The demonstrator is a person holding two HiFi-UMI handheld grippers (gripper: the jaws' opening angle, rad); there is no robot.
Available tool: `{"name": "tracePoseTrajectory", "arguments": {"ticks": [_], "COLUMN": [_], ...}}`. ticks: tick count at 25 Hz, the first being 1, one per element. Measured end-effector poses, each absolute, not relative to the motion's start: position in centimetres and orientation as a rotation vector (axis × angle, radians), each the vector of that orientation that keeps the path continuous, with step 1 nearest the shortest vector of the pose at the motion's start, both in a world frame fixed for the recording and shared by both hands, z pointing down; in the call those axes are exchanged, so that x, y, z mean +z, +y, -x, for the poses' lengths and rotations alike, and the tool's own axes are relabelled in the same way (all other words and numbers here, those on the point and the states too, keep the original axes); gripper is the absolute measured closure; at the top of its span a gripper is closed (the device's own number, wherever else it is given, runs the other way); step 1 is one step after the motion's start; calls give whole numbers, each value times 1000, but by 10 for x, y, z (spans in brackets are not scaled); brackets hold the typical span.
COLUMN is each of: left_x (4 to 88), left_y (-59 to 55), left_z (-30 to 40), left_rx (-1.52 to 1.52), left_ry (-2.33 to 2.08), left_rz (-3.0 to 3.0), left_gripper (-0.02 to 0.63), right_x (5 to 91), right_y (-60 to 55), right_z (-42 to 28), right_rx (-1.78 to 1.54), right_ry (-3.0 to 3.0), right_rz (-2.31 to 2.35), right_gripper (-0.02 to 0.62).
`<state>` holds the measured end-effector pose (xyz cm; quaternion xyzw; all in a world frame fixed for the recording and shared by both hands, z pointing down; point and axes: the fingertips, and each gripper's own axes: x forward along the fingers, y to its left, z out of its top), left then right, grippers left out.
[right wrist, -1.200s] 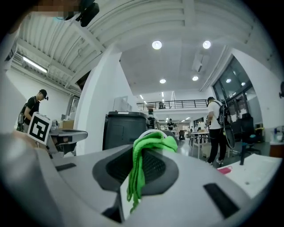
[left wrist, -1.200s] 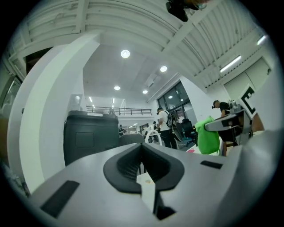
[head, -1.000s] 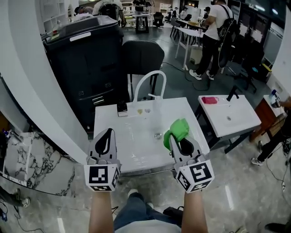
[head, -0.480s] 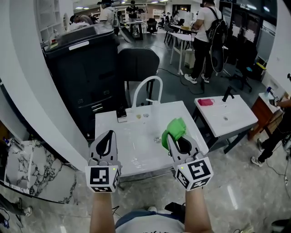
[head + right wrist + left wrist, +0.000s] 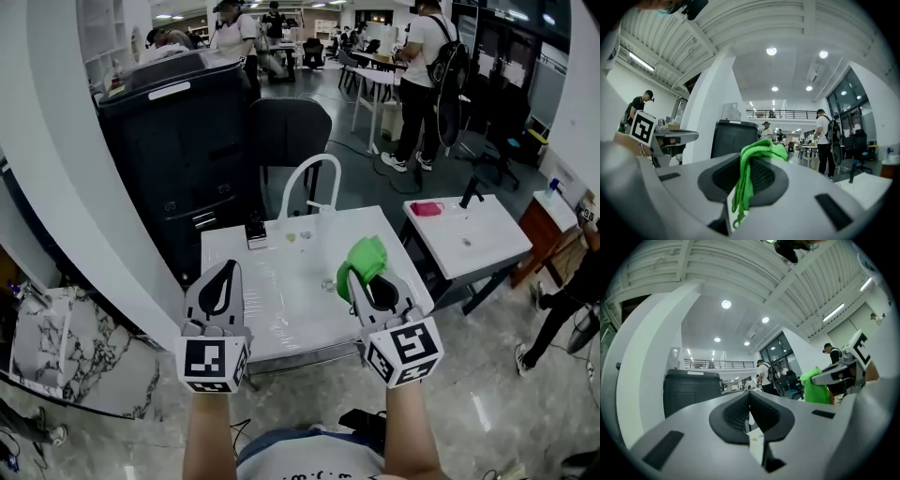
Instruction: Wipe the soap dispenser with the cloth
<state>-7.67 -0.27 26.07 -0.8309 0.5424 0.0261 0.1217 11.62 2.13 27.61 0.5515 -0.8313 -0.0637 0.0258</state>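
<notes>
My right gripper (image 5: pixel 362 277) is shut on a bright green cloth (image 5: pixel 365 259), which bunches up out of the jaw tips over the right part of the white table (image 5: pixel 281 309). In the right gripper view the cloth (image 5: pixel 749 173) hangs down between the closed pads. My left gripper (image 5: pixel 227 267) is shut with nothing in it, held over the table's left near edge; its jaws (image 5: pixel 750 399) meet in the left gripper view. A small dark object (image 5: pixel 255 229), possibly the soap dispenser, stands at the table's far left, well ahead of both grippers.
A white arched faucet (image 5: pixel 309 183) rises at the table's far edge, with two small bits (image 5: pixel 297 236) near it and a drain (image 5: pixel 328 284) in the top. A large black bin (image 5: pixel 178 150) and a dark chair (image 5: pixel 292 131) stand behind. A second white sink (image 5: pixel 469 239) is at the right.
Both grippers stay shut and have risen slightly over the table's near edge, the cloth still in the right one. People at the back have walked about.
</notes>
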Motion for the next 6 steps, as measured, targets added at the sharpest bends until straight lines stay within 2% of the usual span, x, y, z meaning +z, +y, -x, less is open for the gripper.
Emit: {"name": "tracePoseTrajectory", "arguments": {"ticks": [6], "left_x": [256], "left_y": [3], "left_z": [76], "left_rx": [79], "left_ry": [1563], "left_rz": [2420], "left_gripper": [592], "right_x": [269], "right_y": [28], "right_z": [-103], "right_rx": [-246], "right_ry": [-2583], "right_rz": [-1661], "right_gripper": [549]}}
